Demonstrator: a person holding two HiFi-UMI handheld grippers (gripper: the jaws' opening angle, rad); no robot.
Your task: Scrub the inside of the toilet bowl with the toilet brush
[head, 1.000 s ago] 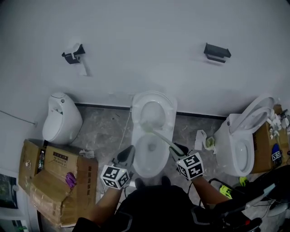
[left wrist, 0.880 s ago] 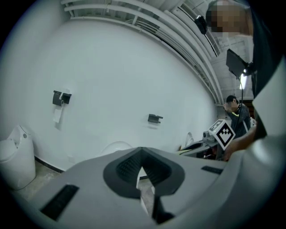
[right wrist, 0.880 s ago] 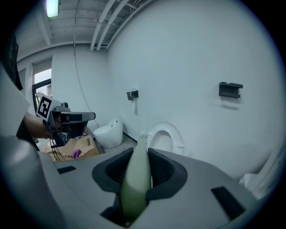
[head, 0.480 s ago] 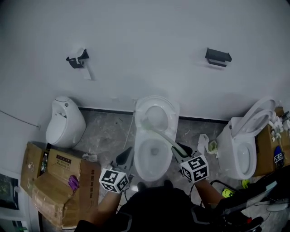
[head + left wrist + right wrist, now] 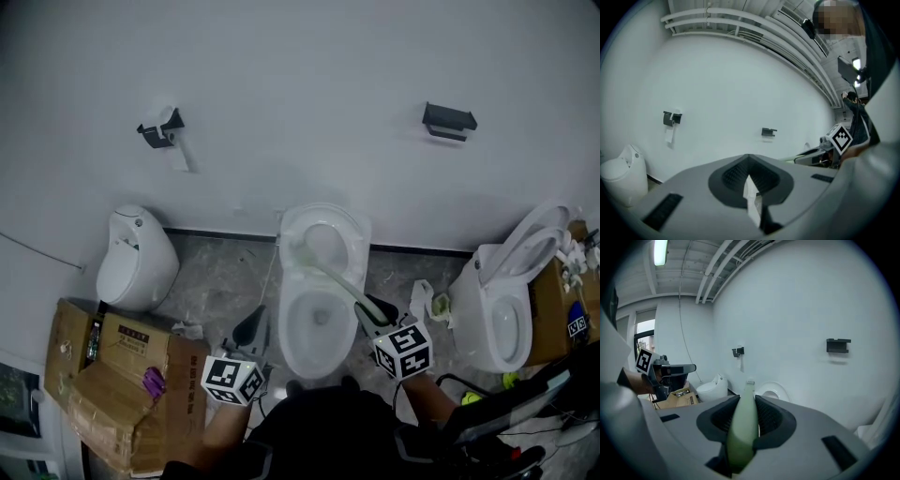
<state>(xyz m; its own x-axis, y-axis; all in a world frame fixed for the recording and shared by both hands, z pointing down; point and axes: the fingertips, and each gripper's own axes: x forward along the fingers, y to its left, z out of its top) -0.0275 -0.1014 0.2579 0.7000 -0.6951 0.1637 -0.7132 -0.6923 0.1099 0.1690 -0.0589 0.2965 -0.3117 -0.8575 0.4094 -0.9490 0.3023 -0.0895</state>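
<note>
The glossy white oval toilet bowl (image 5: 289, 323) sits dead centre against the plain wall (image 5: 300, 94), seat raised, with grey mottled floor (image 5: 220, 272) free on both sides. The toilet brush (image 5: 334, 280), a smooth pale-green tapered handle, slants across the bowl, its head at the back-left rim. My right gripper (image 5: 367, 307) is clamped on that handle. My left gripper (image 5: 251, 326) hangs beside the bowl's left edge, ribbed jaws pressed together, empty.
</note>
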